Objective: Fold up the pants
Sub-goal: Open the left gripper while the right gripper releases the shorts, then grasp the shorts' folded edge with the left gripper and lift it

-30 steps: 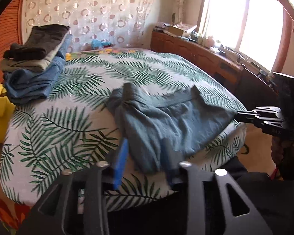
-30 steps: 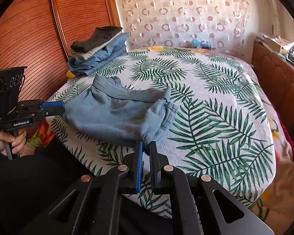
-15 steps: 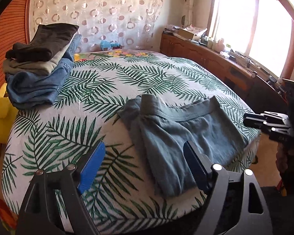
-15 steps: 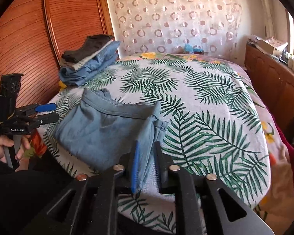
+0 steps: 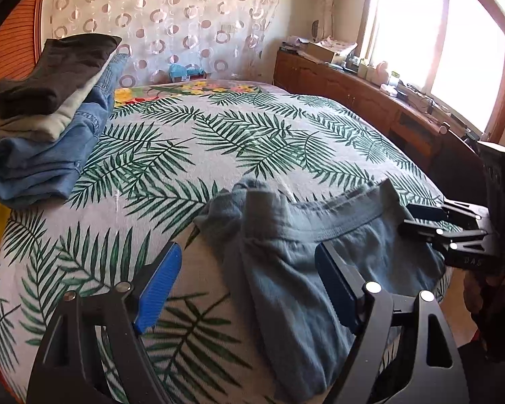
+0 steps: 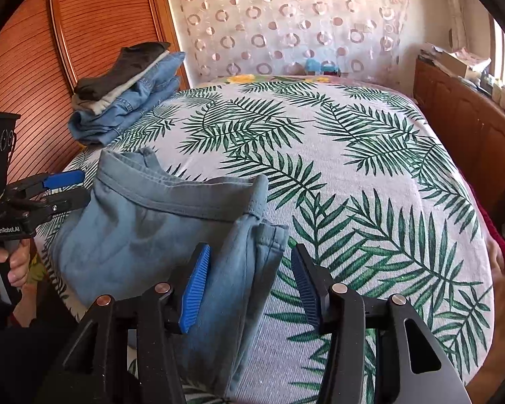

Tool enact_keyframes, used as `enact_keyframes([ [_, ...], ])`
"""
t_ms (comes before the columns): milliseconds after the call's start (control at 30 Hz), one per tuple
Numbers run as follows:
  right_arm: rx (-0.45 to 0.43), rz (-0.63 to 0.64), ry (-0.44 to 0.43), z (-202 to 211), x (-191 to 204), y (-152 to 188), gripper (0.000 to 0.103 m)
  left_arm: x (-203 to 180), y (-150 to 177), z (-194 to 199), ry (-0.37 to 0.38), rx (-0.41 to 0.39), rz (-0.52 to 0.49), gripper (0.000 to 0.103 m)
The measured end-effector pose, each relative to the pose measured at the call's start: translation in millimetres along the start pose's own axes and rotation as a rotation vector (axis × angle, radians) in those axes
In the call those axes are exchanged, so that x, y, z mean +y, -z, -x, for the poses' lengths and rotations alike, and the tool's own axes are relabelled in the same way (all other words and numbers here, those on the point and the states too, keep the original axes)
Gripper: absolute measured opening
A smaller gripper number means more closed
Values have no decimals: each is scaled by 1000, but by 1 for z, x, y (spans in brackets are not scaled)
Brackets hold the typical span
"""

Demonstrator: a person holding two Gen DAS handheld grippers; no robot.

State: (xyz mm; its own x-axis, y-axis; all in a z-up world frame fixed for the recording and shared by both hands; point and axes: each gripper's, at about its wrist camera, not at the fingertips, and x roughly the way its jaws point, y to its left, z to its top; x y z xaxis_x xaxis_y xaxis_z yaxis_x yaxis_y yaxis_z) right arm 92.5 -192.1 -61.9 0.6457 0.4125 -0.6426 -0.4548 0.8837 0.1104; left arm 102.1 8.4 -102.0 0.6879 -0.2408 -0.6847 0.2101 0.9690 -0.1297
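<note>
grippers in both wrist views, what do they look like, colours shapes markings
Both are black plastic two-finger tools with angular cut-out arms and silver rivets. The left gripper and right gripper each carry ribbed blue pads. Seen from the right wrist view, the left one shows white "GenRobot.AI" lettering and a black upright block. The person's sleeve looks dark.

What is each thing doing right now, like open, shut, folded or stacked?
Blue pants: folded over, lying at the bed's near edge, not gripped.
Left gripper: open, fingers either side of the pants, not pinching.
Right gripper: opening, fabric between the fingers but pads off it.
Pile of clothes: folded, stacked at the bed's far corner.
Bed: covered by a leaf-print sheet.
</note>
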Motion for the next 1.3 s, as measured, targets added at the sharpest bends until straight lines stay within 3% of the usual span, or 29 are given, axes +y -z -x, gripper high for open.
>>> enact_keyframes([
  [100,4,-4,6,-3,3,-2,53,2,-5,-3,8,-1,0,81],
  [167,7,-5,12,-7,5,-4,53,3,-8,-8,11,6,-4,69],
  [333,17,-14,21,-14,5,-6,54,13,-7,-22,32,44,19,62],
  [900,0,-9,8,-24,10,-7,54,17,-6,-35,70,69,39,61],
  [1067,-7,0,-1,-26,9,-6,36,15,-4,-35,143,65,56,33],
  [1133,-8,-8,-14,-25,6,-5,23,11,-4,-33,138,62,43,27],
  [1300,-7,-47,-64,-24,-2,-4,12,1,-4,-21,110,30,26,21],
])
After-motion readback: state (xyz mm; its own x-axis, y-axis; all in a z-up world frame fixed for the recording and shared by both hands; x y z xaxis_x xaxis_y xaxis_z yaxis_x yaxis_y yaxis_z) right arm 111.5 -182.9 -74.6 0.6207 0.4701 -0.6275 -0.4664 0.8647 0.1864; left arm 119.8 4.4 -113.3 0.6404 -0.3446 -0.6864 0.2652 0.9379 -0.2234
